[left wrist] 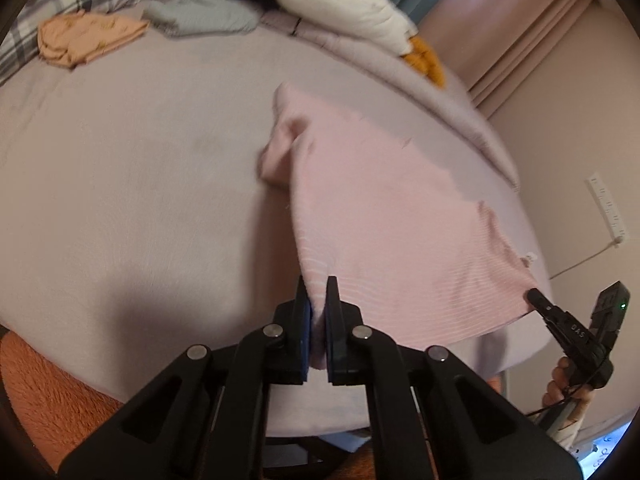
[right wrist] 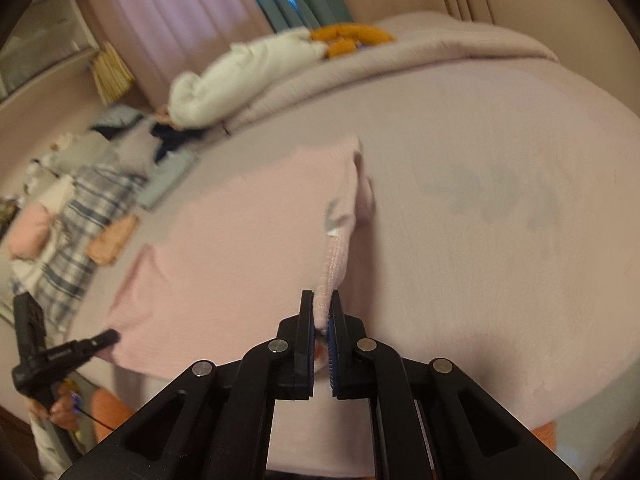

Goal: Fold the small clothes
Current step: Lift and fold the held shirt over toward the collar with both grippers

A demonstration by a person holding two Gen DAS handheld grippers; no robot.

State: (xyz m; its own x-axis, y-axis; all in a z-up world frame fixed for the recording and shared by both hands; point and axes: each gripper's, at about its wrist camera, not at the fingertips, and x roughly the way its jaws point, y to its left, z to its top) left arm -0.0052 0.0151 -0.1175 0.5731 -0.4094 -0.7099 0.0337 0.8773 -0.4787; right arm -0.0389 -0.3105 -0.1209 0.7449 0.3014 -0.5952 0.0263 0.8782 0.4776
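I have a pale pink garment (left wrist: pixel 384 216) with fine white ribbed stripes stretched between my two tools over the bed (left wrist: pixel 140 184). Its near hem is lifted off the lilac sheet; the far end still rests on the bed, one short sleeve bunched toward 11 o'clock in the left wrist view.

My left tool (left wrist: pixel 318 292) is clamped on one near corner of the garment, the cloth pinched between its narrow jaws. My right tool (right wrist: pixel 322 300) grips the other near corner the same way, a thick stitched edge running up out of its jaws.

The left view shows the right tool at 4 o'clock biting the hem, with the person's hand (left wrist: pixel 560 384) under it. It also shows a folded orange piece (left wrist: pixel 88 38) and a grey-blue one (left wrist: pixel 200 18) at 11 o'clock, and a white bundle (left wrist: pixel 344 8) at 1 o'clock.

Only the right view shows a small pale mark (right wrist: pixel 332 216) on the garment near its right sleeve, and a plaid cloth (right wrist: pixel 80 224) at 9 o'clock. There the left tool sits at 8 o'clock.

Both views are motion-blurred. I cannot make out the neckline, and the garment's underside is hidden. The pile beyond the plaid cloth is too smeared to name.
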